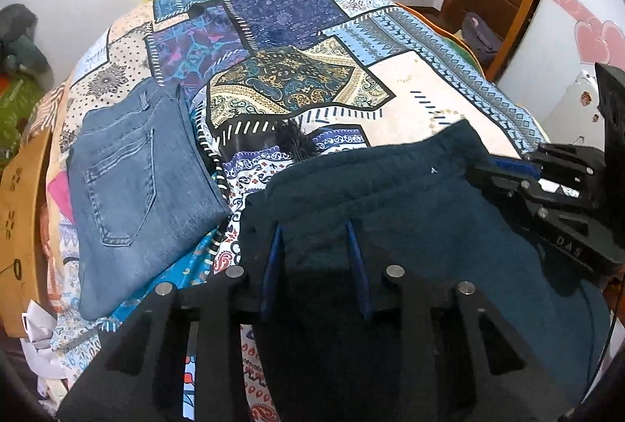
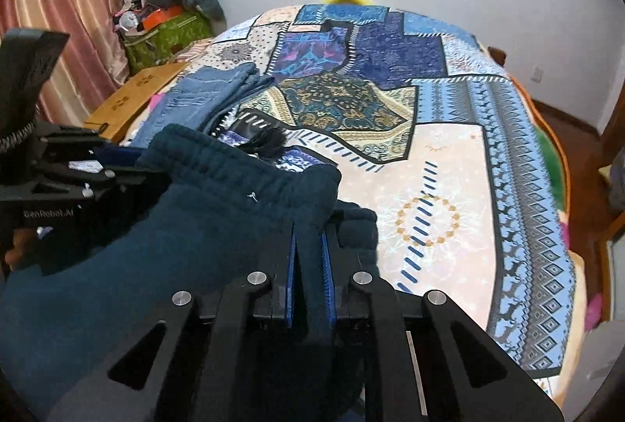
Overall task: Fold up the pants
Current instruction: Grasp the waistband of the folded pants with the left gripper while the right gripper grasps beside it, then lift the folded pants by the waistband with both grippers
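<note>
The right tongs (image 2: 310,246) are clamped on a fold of the dark teal pants (image 2: 203,211) near the elastic waistband. The left tongs (image 1: 316,238) straddle the same pants at the waistband's other end, blue pads pressing into a bunch of cloth. The pants lie on the near part of a bed (image 2: 449,187) under a patchwork cover. Folded jeans (image 1: 136,187) rest farther left on the bed, just beside the pants.

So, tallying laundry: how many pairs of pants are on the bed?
2: folded blue jeans on the bedspread's left side, dark teal sweatpants at the near edge. Others may be hidden.
</note>
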{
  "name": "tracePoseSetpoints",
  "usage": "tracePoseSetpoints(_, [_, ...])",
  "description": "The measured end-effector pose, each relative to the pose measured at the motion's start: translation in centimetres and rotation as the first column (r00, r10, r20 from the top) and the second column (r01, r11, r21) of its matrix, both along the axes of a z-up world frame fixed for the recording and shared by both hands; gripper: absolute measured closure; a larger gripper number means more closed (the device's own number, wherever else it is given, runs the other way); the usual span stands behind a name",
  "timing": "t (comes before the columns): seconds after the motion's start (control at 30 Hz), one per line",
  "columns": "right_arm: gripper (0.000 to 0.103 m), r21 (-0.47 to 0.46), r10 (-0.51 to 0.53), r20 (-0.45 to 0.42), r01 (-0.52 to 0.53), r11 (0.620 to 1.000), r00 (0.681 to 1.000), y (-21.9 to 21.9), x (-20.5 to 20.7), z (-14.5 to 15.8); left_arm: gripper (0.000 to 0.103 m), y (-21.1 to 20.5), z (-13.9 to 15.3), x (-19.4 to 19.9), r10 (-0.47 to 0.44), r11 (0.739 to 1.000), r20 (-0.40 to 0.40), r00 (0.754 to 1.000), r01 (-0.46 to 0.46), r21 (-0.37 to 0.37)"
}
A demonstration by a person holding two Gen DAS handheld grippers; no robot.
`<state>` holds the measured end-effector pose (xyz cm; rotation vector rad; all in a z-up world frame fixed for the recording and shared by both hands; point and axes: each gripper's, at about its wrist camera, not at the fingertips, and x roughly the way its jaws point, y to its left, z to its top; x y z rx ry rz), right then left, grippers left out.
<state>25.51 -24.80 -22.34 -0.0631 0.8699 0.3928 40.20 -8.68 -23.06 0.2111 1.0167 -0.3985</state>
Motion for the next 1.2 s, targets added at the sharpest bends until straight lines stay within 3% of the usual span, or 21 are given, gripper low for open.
tracePoseSetpoints(0.23, [0.092,-0.015,-0.031,-0.063,0.031,0.999,0.998,-0.1,0.5,0.0,0.068,0.2,0.4,0.0,-0.002,1.0,-0.002,1.0,0.002,0.002])
tracePoseSetpoints(0.5, [0.09,-0.01,-0.024,-0.023,0.024,1.0,0.999,-1.2,-2.1,3.2,0.067,2.8,5.3,-2.4,0.061,0.998,0.107,0.992,-0.059,-0.02])
tracePoseSetpoints(0.53, [0.087,-0.008,-0.029,-0.013,0.029,1.0,0.999,-1.4,-2.7,3.7,0.066,3.0,5.7,-2.7,0.066,0.998,0.105,0.992,-0.063,-0.03])
tracePoseSetpoints(0.6, [0.078,-0.007,-0.033,0.005,0.033,0.999,0.999,-1.6,-3.5,4.5,0.054,3.8,6.5,-3.7,0.073,0.996,0.101,0.992,-0.069,-0.048])
tracePoseSetpoints(0.73, [0.039,-0.007,-0.054,0.07,0.054,0.999,0.996,-2.1,-5.9,6.1,0.026,4.3,7.0,-5.4,0.076,0.996,0.096,0.992,-0.072,-0.044])
tracePoseSetpoints(0.77, [0.035,-0.006,-0.057,0.074,0.058,0.998,0.996,-2.2,-6.2,6.2,0.019,4.5,6.8,-5.8,0.076,0.996,0.074,0.994,-0.072,-0.05])
tracePoseSetpoints(0.83, [0.02,0.002,-0.07,0.069,0.07,0.998,0.995,-2.4,-6.9,6.2,0.016,4.8,6.4,-6.3,0.077,0.995,0.031,0.997,-0.075,-0.073])
tracePoseSetpoints(1.0, [0.018,0.042,-0.062,-0.033,0.063,0.997,0.998,-2.5,-7.3,4.1,0.015,5.0,3.3,-5.9,0.075,0.989,-0.156,0.985,-0.093,-0.115])
tracePoseSetpoints(1.1, [0.018,0.062,-0.053,-0.133,0.062,0.996,0.99,-2.3,-6.5,1.7,0.015,4.7,1.2,-5.0,0.078,0.991,-0.249,0.965,-0.102,-0.085])
tracePoseSetpoints(1.2, [0.018,0.103,-0.03,-0.217,0.054,0.993,0.976,-2.0,-5.3,-0.4,0.015,4.4,0.0,-4.2,0.076,0.986,-0.318,0.945,-0.119,-0.117])
